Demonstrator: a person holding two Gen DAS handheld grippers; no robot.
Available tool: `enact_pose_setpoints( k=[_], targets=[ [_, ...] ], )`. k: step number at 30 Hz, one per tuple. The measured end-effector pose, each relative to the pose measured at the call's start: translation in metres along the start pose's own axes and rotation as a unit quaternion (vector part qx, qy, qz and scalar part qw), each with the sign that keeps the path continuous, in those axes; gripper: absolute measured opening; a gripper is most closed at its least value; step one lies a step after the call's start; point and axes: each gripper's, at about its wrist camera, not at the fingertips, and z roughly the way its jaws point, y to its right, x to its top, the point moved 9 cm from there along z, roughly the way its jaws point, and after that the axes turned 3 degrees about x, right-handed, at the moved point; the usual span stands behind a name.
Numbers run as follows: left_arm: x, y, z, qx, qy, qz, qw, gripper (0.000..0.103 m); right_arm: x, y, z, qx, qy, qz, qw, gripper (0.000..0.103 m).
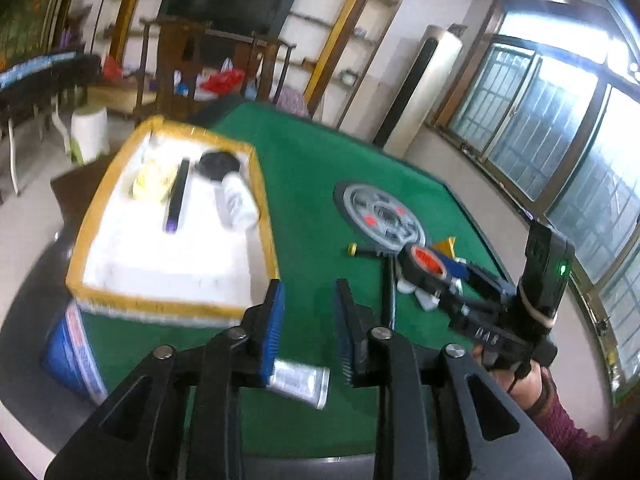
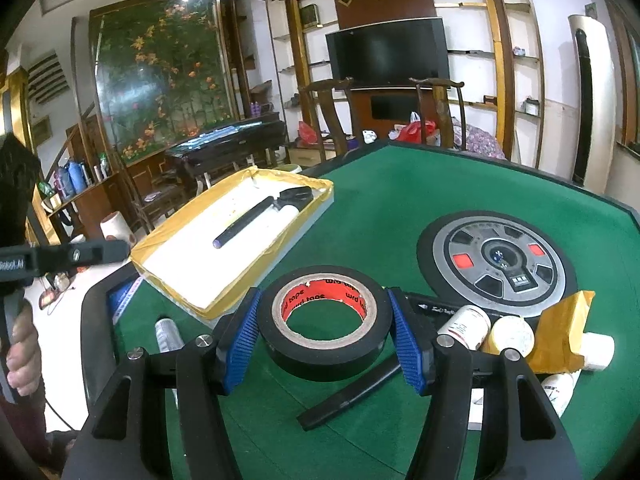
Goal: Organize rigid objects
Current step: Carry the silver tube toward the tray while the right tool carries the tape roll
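Two grippers, one roll of tape held

Right gripper: blue pads clamp a black tape roll from both sides, red core facing up, roll lifted just over the green table. At 5 o'clock of the roll a black pen lies on the felt. At 3 o'clock, a cluster of small white bottles and a yellow packet, touching each other. At 1 o'clock, the round grey dial set in the table.

Left gripper: jaws apart, pads pressing on nothing. A silver tube lies on the felt below them, at the left pad's lower end; contact unclear.

Tray, white with yellow tape rim, sits at 11 o'clock of the left gripper. Inside: black marker, white bottle, black round item, yellow item, blurred.

A hand grips the right gripper's handle at 3 o'clock in the left view.
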Motion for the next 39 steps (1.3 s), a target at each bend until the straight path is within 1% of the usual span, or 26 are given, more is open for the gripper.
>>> enact_pose_setpoints(
  k=[2, 4, 5, 6, 7, 9, 10, 11, 13, 14, 15, 17, 19, 20, 21, 22, 26, 29, 35, 39],
  targets=[
    [-0.012, -0.006, 0.000, 0.011, -0.010, -0.010, 0.9998, 0.056, -0.001, 0.000, -0.001, 0.000, 0.000, -0.001, 1.000, 0.057],
    [-0.023, -0.006, 0.003, 0.016, -0.022, 0.001, 0.9996, 0.057, -0.001, -0.001, -0.002, 0.003, 0.000, -0.003, 1.000, 0.057],
    [-0.030, -0.008, 0.008, 0.029, -0.040, 0.000, 0.9988, 0.057, -0.001, -0.001, -0.002, 0.004, 0.001, -0.004, 1.000, 0.057],
    [-0.034, -0.010, 0.011, 0.032, -0.050, -0.010, 0.9982, 0.057, -0.002, -0.002, -0.002, 0.005, 0.001, -0.006, 1.000, 0.057],
    [-0.040, -0.013, 0.016, 0.029, -0.064, -0.033, 0.9970, 0.057, -0.002, -0.003, -0.002, 0.007, 0.000, -0.009, 1.000, 0.057],
    [-0.047, -0.024, 0.020, 0.044, -0.067, -0.079, 0.9937, 0.057, -0.003, -0.005, -0.003, 0.007, 0.000, -0.012, 1.000, 0.057],
    [-0.049, -0.026, 0.022, 0.051, -0.064, -0.092, 0.9924, 0.057, -0.003, -0.005, -0.003, 0.008, 0.000, -0.014, 1.000, 0.057],
    [-0.052, -0.026, 0.025, 0.049, -0.064, -0.105, 0.9911, 0.057, -0.002, -0.006, -0.003, 0.009, 0.001, -0.015, 1.000, 0.057],
    [-0.057, -0.029, 0.034, 0.057, -0.077, -0.127, 0.9873, 0.057, -0.002, -0.006, -0.005, 0.011, 0.004, -0.014, 1.000, 0.057],
    [-0.060, -0.031, 0.041, 0.060, -0.087, -0.144, 0.9839, 0.057, -0.001, -0.006, -0.005, 0.012, 0.004, -0.015, 1.000, 0.057],
    [-0.062, -0.032, 0.046, 0.061, -0.093, -0.150, 0.9825, 0.057, -0.001, -0.006, -0.006, 0.012, 0.005, -0.015, 1.000, 0.057],
    [-0.063, -0.033, 0.054, 0.073, -0.096, -0.149, 0.9815, 0.057, -0.001, -0.007, -0.006, 0.015, 0.005, -0.015, 1.000, 0.057],
    [-0.062, -0.031, 0.064, 0.066, -0.098, -0.140, 0.9830, 0.057, -0.001, -0.007, -0.007, 0.016, 0.006, -0.015, 1.000, 0.057],
    [-0.059, -0.029, 0.065, 0.066, -0.089, -0.126, 0.9858, 0.049, -0.001, -0.008, -0.007, 0.017, 0.005, -0.015, 1.000, 0.057],
    [-0.060, -0.029, 0.067, 0.069, -0.094, -0.116, 0.9864, 0.027, -0.001, -0.008, -0.006, 0.017, 0.005, -0.015, 1.000, 0.057],
    [-0.063, -0.027, 0.070, 0.060, -0.101, -0.108, 0.9872, 0.025, -0.001, -0.009, -0.006, 0.016, 0.006, -0.014, 1.000, 0.057],
    [-0.065, -0.023, 0.064, 0.061, -0.096, -0.072, 0.9909, 0.025, -0.001, -0.009, -0.004, 0.017, 0.004, -0.013, 1.000, 0.057],
    [-0.066, -0.022, 0.063, 0.057, -0.095, -0.063, 0.9918, 0.025, -0.003, -0.011, -0.001, 0.018, 0.001, -0.012, 1.000, 0.057],
    [-0.068, -0.015, 0.054, 0.026, -0.090, -0.060, 0.9937, 0.024, -0.004, -0.010, -0.001, 0.017, 0.001, -0.009, 1.000, 0.057],
    [-0.062, -0.008, 0.042, 0.004, -0.075, -0.060, 0.9953, 0.024, -0.004, -0.010, -0.001, 0.019, 0.001, -0.008, 1.000, 0.057]
  ],
)
